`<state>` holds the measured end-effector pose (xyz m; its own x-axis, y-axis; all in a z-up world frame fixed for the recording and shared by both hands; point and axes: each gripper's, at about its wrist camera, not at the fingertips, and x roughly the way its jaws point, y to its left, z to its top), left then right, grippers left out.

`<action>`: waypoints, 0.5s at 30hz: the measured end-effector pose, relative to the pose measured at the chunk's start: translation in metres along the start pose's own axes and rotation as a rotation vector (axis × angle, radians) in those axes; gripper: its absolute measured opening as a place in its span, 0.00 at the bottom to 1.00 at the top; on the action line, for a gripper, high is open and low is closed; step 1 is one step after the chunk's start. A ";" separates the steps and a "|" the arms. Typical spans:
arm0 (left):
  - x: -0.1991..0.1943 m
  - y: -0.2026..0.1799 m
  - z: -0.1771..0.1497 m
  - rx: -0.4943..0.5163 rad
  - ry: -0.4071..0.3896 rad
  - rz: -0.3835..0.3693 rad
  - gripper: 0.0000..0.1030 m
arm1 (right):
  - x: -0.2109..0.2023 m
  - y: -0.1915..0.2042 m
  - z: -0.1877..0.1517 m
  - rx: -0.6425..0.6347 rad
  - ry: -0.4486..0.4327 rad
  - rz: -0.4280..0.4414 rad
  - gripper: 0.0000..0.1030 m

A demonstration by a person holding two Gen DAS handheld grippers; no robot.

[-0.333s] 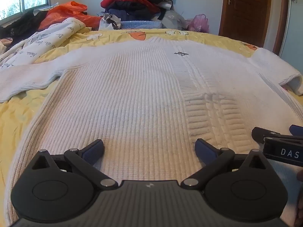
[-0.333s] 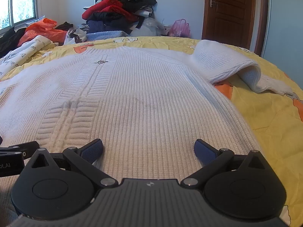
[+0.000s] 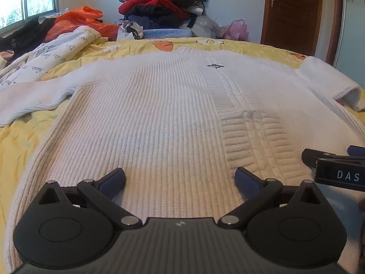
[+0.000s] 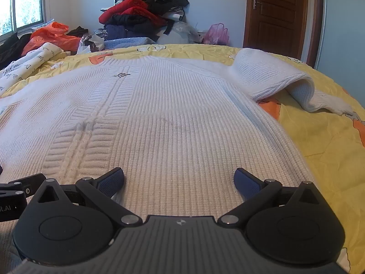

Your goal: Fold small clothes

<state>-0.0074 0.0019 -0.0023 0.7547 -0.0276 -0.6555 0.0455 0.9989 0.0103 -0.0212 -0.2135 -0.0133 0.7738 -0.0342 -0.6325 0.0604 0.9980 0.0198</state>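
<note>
A white knit sweater lies flat on the yellow bed sheet, hem toward me, collar far. Its left sleeve stretches out left. Its right sleeve is folded back on itself at the right. My left gripper is open and empty, low over the hem's left half. My right gripper is open and empty, low over the hem's right half. Each gripper shows at the edge of the other's view: the right one in the left wrist view, the left one in the right wrist view.
A pile of clothes stands against the far wall. An orange plastic bag and a printed white blanket lie at the back left. A brown door is at the back right. The bed's right edge is near.
Both grippers have shifted very slightly; the views are almost unchanged. The sweater has not moved.
</note>
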 end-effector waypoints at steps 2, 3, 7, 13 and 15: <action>-0.001 0.001 -0.001 -0.001 -0.001 -0.002 1.00 | 0.000 0.000 0.000 0.000 -0.001 -0.001 1.00; 0.000 -0.001 0.000 0.002 0.001 0.003 1.00 | 0.000 0.000 0.000 0.000 -0.001 -0.001 1.00; -0.001 -0.003 -0.002 0.002 0.000 0.004 1.00 | -0.001 0.001 -0.001 -0.001 -0.001 -0.001 1.00; 0.000 -0.001 0.000 0.002 0.002 0.001 1.00 | -0.001 0.001 -0.002 -0.002 -0.002 -0.001 1.00; 0.000 -0.001 0.000 0.002 0.002 0.002 1.00 | -0.001 0.001 -0.002 -0.002 -0.002 -0.001 1.00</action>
<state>-0.0071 0.0006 -0.0021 0.7534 -0.0257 -0.6570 0.0452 0.9989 0.0127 -0.0227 -0.2124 -0.0141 0.7750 -0.0358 -0.6309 0.0603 0.9980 0.0175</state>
